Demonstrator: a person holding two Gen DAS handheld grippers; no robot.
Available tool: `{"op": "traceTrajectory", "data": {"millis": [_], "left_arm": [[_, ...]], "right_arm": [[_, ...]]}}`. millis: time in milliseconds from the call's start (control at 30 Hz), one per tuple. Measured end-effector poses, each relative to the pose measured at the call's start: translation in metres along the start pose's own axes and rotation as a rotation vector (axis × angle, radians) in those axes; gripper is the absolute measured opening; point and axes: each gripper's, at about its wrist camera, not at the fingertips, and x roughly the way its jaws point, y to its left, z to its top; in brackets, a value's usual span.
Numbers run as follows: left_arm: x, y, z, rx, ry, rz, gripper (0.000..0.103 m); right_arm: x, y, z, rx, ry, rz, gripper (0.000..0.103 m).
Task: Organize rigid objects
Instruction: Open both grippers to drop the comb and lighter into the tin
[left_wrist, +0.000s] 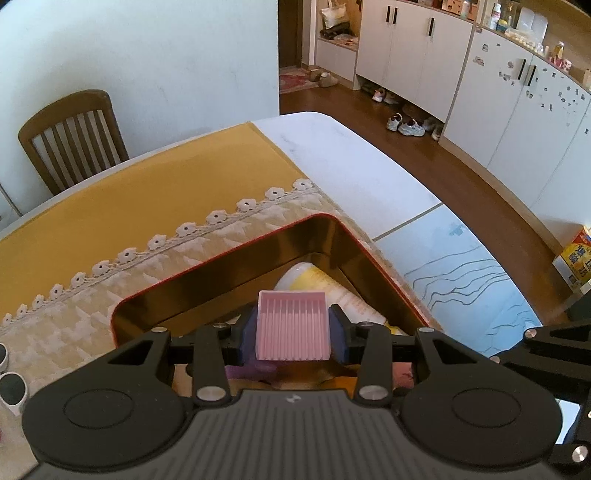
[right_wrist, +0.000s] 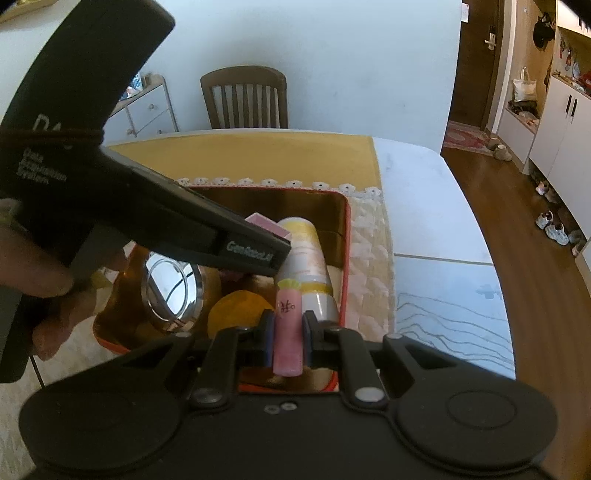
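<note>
Left claw pinches a ribbed pink box between its blue pads, held level above the red-rimmed tin on the bench; in the right view its black body slants down from upper left, a bare hand wrapped round the grip. Right claw clamps a pink tube pointing forward over the tin's near edge, just beside a white-and-yellow bottle lying inside. A round mirror and what is probably a yellow lid also sit in the tin.
</note>
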Motion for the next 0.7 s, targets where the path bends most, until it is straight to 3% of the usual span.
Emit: {"op": "traceTrajectory", "data": {"millis": [400, 600, 700], "left_arm": [[0.0, 0.004, -0.006, -0.047, -0.004, -0.02, 0.041], [-0.007, 0.006, -0.009, -0.07, -0.011, -0.034, 0.057], [-0.013, 0.009, -0.011, -0.081, -0.024, -0.041, 0.058]], "right_arm": [[0.005, -0.01, -0.007, 0.038, 0.009, 0.007, 0.022], [0.0, -0.012, -0.008, 0.063, 0.004, 0.017, 0.025], [-0.004, -0.013, -0.008, 0.08, -0.004, 0.023, 0.028]]}}
